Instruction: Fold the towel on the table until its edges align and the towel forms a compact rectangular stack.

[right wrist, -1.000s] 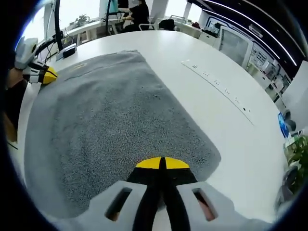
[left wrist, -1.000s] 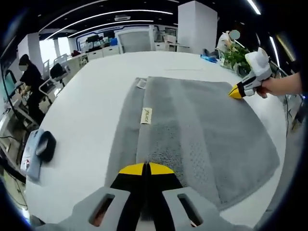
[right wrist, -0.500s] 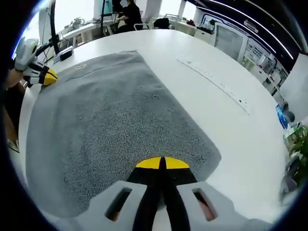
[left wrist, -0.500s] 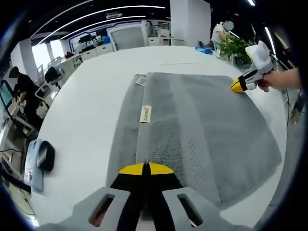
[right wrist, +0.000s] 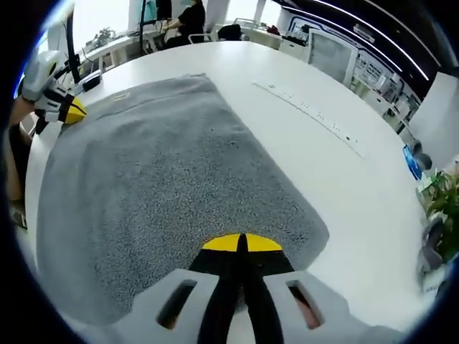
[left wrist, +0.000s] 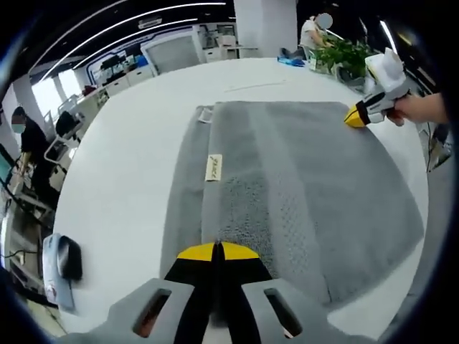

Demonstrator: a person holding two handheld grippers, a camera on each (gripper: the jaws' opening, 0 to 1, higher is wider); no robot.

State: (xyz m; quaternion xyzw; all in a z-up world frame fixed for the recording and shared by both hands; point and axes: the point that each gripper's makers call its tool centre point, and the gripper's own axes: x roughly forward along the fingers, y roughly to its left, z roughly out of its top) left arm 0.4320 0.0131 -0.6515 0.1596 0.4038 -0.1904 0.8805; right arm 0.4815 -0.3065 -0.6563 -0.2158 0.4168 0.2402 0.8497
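Both corners pinched, towel spread flat ahead of me, ready for a fold.

My left gripper (left wrist: pixel 215 249) has its yellow-tipped jaws pressed together on the near edge of the grey towel (left wrist: pixel 287 186), and my right gripper (right wrist: pixel 240 242) is clamped the same way on its own corner; each tip sits directly on the cloth, so I judge both to be holding fabric rather than resting on it. The towel lies straight out in front of both sets of jaws on the white table (left wrist: pixel 136 143), already doubled along one side, where a lower layer and a small label (left wrist: pixel 213 167) show to the left of my left jaws. Holding two corners of one edge lets me carry that edge across evenly so the borders meet. A phone-like device (left wrist: pixel 61 265) lies near the table rim, well off to my left.
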